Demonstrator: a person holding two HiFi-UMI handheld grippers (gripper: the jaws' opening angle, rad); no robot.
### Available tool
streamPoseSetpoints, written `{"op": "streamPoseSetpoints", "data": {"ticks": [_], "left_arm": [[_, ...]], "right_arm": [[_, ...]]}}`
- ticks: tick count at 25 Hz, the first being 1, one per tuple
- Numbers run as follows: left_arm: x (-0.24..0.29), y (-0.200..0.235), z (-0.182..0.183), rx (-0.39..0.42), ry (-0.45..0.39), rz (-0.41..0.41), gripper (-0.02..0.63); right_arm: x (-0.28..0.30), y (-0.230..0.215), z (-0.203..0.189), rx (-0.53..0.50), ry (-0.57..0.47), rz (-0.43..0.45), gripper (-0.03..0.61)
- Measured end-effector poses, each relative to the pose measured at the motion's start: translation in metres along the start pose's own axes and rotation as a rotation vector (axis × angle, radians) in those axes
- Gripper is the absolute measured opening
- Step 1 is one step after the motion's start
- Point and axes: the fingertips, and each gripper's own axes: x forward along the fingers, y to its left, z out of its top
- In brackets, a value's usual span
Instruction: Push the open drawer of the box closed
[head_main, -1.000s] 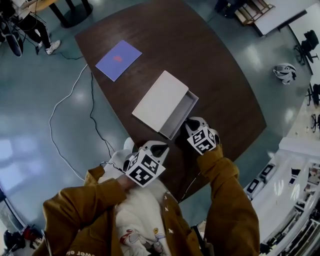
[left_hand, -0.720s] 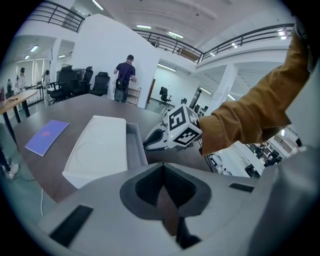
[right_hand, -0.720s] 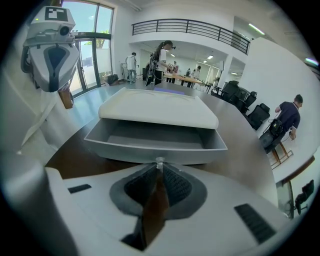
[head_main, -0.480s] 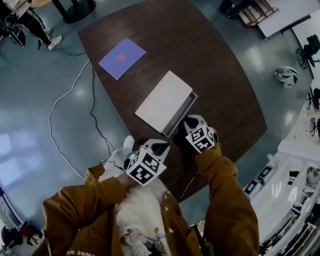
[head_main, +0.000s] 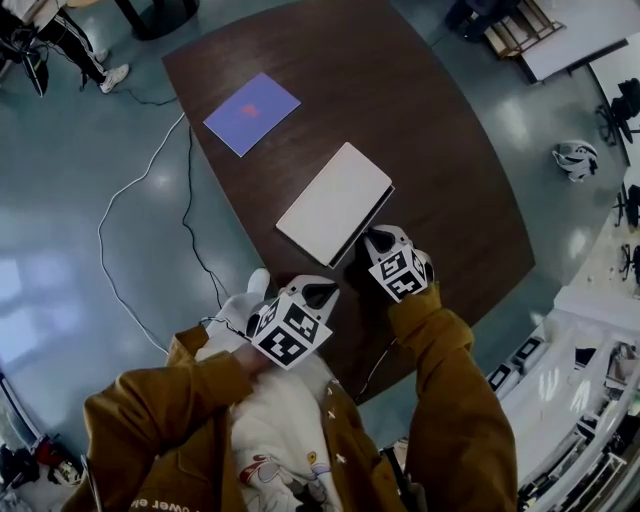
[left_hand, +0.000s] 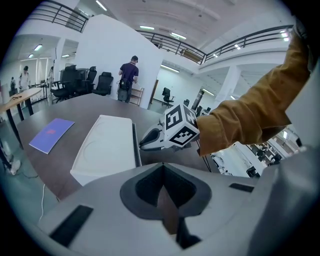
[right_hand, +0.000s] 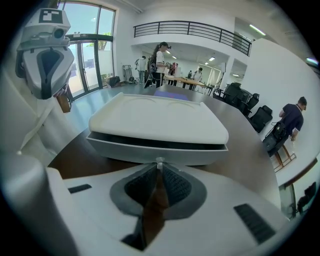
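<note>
Drawer (right_hand: 157, 150) is nearly in, with just a thin dark slit showing under the top of the white box (head_main: 335, 200), which sits around the middle of the dark wood table (head_main: 440, 150). My right gripper (head_main: 373, 238) has its tips right up against the drawer front, jaws pinched together with nothing in them. Left gripper (head_main: 318, 293) hangs back near my chest, jaws clenched on nothing too. A purple sheet (head_main: 252, 113) lies further up the table, well apart from the box
</note>
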Motion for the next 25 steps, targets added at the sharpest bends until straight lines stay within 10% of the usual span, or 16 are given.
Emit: {"op": "streamPoseSetpoints", "data": {"ticks": [25], "left_arm": [[-0.01, 0.006, -0.001, 0.001, -0.014, 0.02, 0.006]], "right_arm": [[0.011, 0.001, 0.014, 0.111, -0.023, 0.01, 0.059]]}}
